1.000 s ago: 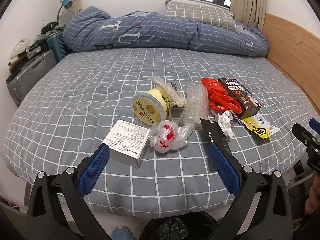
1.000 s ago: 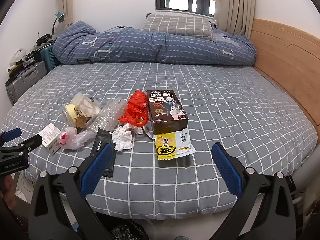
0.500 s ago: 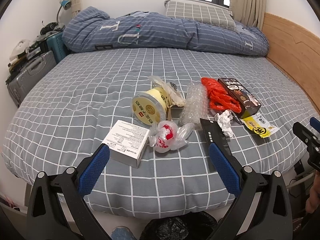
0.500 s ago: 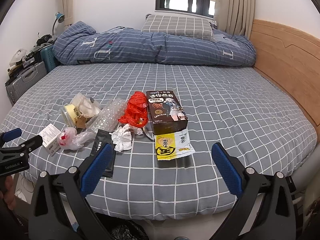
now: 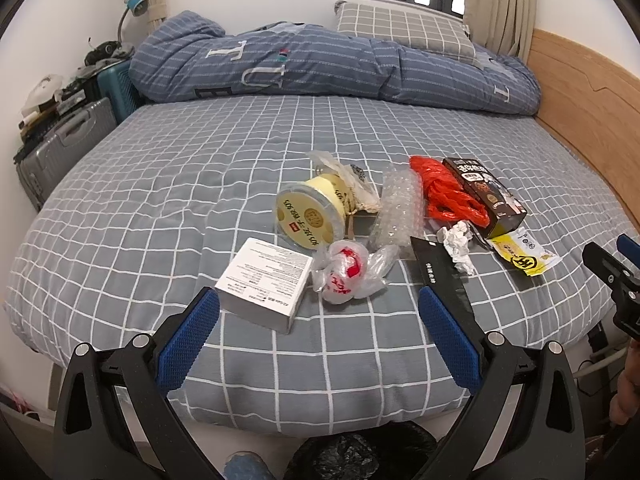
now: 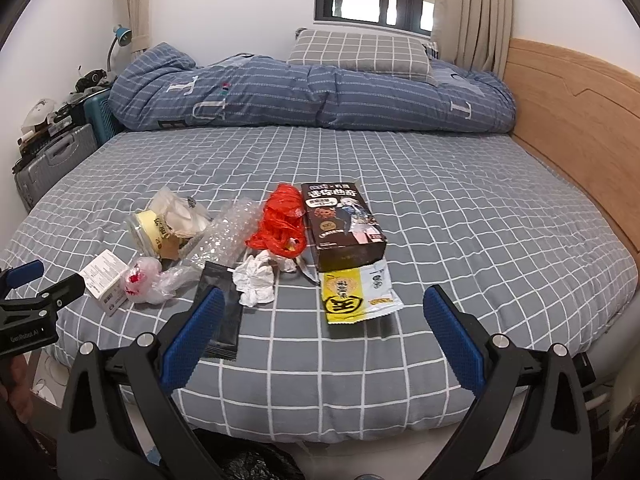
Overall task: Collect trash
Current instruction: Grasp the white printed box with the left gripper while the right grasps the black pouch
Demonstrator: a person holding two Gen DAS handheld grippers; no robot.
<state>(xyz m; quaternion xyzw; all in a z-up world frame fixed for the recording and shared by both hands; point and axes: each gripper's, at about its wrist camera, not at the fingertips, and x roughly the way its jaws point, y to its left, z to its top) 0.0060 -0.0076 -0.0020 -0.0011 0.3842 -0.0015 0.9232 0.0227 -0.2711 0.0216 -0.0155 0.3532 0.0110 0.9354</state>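
Left wrist view: The left hand-held gripper (image 5: pixel 319 332) hung over the near edge of the bed (image 5: pixel 160 184), its blue-padded fingers (image 5: pixel 188 340) spread wide apart and holding nothing. The trash lay on the bed ahead of it. A white box (image 5: pixel 266 282) sat just beyond the left finger. A clear bag with red print (image 5: pixel 346 270) lay directly ahead between the fingers, touching the box. A yellow round tub (image 5: pixel 312 216) stood on its side farther ahead. Bubble wrap (image 5: pixel 396 210) lay to the right of the tub. A black sachet (image 5: pixel 440 276) ran up from the right finger, with crumpled white paper (image 5: pixel 456 242) at its far end. The right hand-held gripper (image 5: pixel 616 268) showed at the right edge.

Right wrist view: The right hand-held gripper (image 6: pixel 320 332) was likewise parted wide and empty. A yellow snack packet (image 6: pixel 358 294) lay directly ahead between its fingers, its far end touching a dark cookie box (image 6: pixel 342 226) beyond it. An orange plastic bag (image 6: pixel 282 222) lay left of the box. A dark bin bag (image 6: pixel 248 462) showed below the bed edge, under the hand-held gripper.
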